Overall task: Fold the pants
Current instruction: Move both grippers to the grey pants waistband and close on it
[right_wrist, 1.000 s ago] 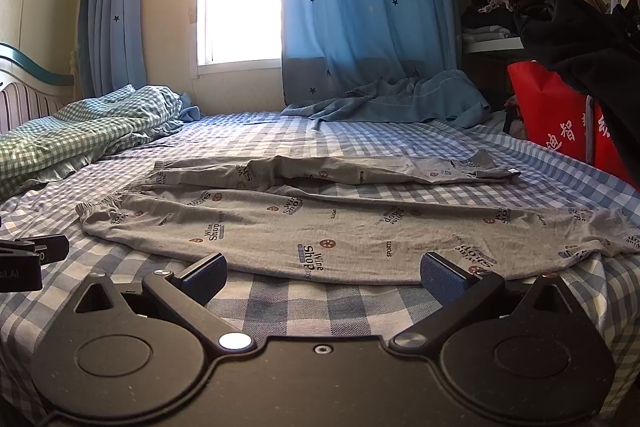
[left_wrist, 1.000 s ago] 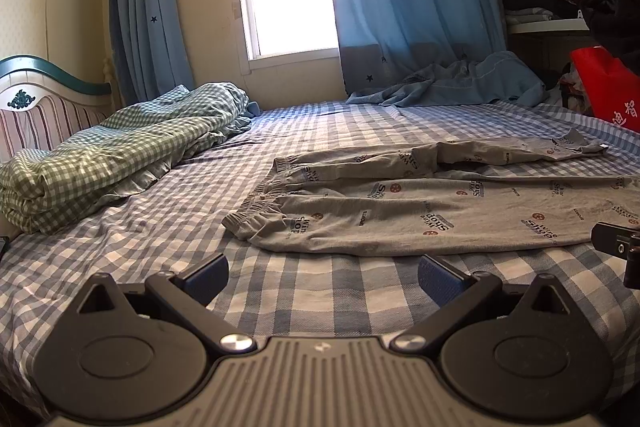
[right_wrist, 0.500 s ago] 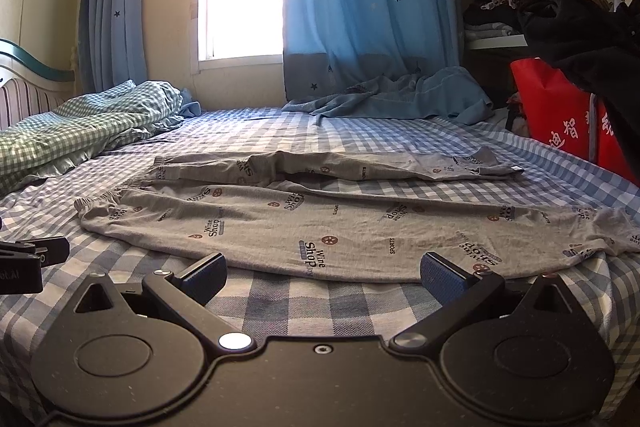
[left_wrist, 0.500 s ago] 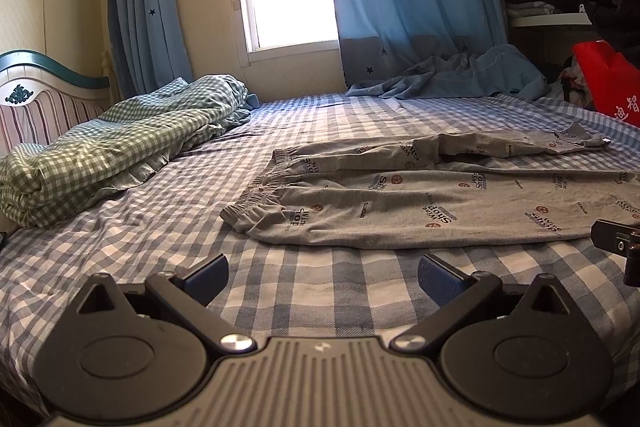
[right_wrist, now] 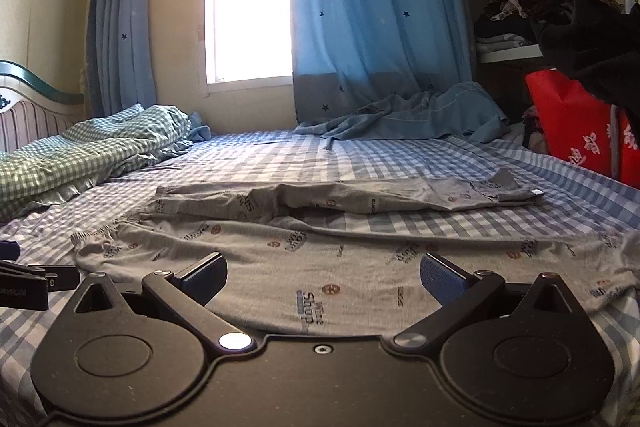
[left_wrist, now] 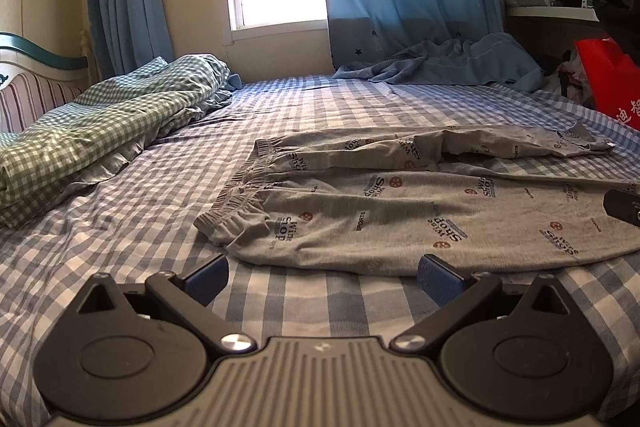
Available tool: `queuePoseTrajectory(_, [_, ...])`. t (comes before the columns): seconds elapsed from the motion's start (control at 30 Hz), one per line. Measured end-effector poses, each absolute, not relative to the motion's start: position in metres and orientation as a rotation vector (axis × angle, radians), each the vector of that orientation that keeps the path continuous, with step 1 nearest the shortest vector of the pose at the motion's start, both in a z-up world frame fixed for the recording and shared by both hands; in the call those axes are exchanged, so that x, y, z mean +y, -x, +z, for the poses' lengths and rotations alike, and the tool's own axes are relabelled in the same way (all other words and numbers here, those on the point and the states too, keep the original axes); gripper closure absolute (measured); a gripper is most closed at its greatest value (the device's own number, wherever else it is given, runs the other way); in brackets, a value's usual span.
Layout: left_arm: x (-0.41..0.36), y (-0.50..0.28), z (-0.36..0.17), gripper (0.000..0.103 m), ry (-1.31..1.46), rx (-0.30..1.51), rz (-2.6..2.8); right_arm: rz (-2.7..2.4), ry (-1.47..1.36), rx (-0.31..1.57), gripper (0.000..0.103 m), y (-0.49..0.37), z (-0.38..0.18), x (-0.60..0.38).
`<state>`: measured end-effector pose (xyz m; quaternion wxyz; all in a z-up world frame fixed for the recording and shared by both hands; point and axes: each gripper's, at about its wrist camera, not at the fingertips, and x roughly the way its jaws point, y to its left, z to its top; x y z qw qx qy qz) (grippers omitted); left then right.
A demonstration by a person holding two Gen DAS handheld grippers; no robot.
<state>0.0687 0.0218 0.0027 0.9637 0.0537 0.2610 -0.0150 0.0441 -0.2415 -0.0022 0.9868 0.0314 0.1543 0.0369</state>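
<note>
Grey printed pants (left_wrist: 400,203) lie flat on the blue checked bed, waistband to the left, both legs stretched to the right; they also show in the right wrist view (right_wrist: 320,259). My left gripper (left_wrist: 322,273) is open and empty, its blue pads just short of the near edge of the pants by the waistband. My right gripper (right_wrist: 322,275) is open and empty, low over the near leg, its pads above the grey cloth. Part of the right gripper shows at the right edge of the left wrist view (left_wrist: 622,207).
A green checked quilt (left_wrist: 100,123) is heaped at the left by the headboard (left_wrist: 36,75). A blue cloth (left_wrist: 448,63) lies at the far side under the curtains. A red bag (right_wrist: 580,123) and shelves of clothes stand on the right.
Both grippers have moved forward toward the pants. The right one now reaches over the near leg. Both stay open.
</note>
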Motion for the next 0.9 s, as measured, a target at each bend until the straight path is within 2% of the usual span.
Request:
queuePoseTrajectory(0.23, [0.044, -0.169, 0.024, 0.0, -0.116, 0.546, -0.079, 0.249, -0.006, 0.407, 0.0, -0.146, 0.021, -0.281])
queuePoseTrajectory(0.47, [0.079, -0.321, 0.049, 0.0, -0.182, 0.612, -0.13, 0.451, 0.151, 0.521, 0.0, -0.292, 0.039, -0.325])
queuePoseTrajectory(0.73, [0.102, -0.477, 0.01, 0.0, -0.282, 0.723, -0.2, 0.552, 0.221, 0.72, 0.001, -0.452, 0.023, -0.356])
queuePoseTrajectory(0.77, [0.101, -0.487, 0.006, 0.0, -0.276, 0.738, -0.23, 0.549, 0.255, 0.74, 0.002, -0.463, 0.017, -0.355])
queuePoseTrajectory(0.9, [0.092, -0.509, -0.013, 0.0, -0.314, 0.742, -0.345, 0.575, 0.303, 0.797, 0.016, -0.499, -0.003, -0.351])
